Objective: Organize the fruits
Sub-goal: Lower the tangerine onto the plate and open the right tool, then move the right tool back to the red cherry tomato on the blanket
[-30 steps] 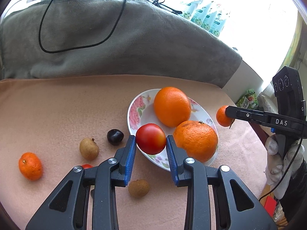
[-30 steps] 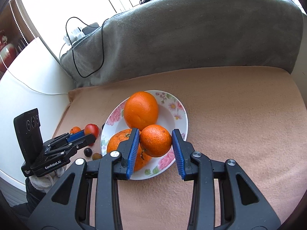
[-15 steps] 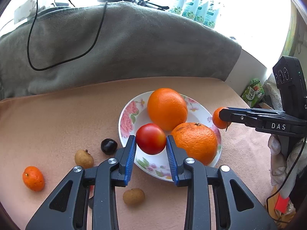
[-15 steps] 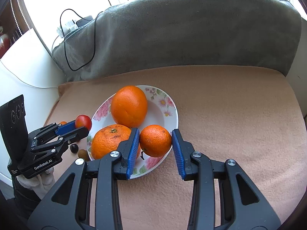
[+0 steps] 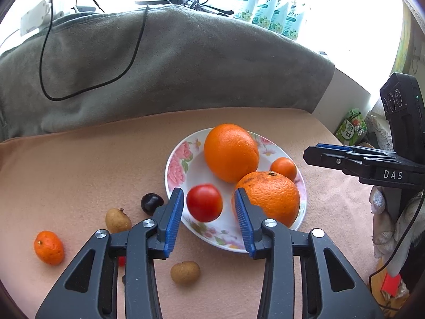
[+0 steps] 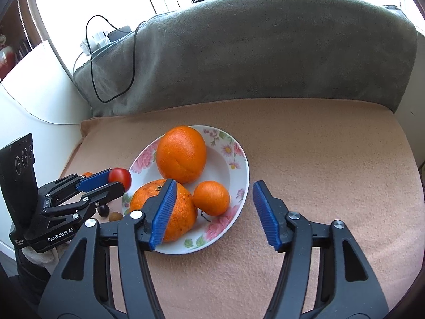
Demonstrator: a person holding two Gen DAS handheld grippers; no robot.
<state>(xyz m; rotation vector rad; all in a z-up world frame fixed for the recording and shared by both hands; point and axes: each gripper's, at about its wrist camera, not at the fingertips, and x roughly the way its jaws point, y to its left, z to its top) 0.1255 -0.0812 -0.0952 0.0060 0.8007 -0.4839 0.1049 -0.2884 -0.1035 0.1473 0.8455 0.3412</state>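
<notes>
Fruits sit partly on the floral plate [image 5: 174, 171] and partly on the peach cloth [image 5: 79, 164] around it. On the plate you have a large orange [image 5: 231, 152], a rougher orange [image 5: 271, 198] and a small mandarin [image 6: 211, 198] lying between them at the rim. Your left gripper [image 5: 209, 208] hangs over the plate's near edge with its jaws parted, and the red tomato [image 5: 204, 202] sits between the blue pads with a gap showing on either side; you cannot tell whether it rests on the plate. Your right gripper [image 6: 213, 212] has its jaws spread wide and holds nothing, the mandarin just ahead of them. Off the plate to your left lie a dark cherry [image 5: 152, 203], two brown longans [image 5: 118, 220] [image 5: 185, 272] and a small tangerine [image 5: 49, 247]. The right gripper's side reads "DAS", the left one's "GenRobot.AI". A green packet [image 5: 351, 130] beyond the cloth bears print too small to read.
</notes>
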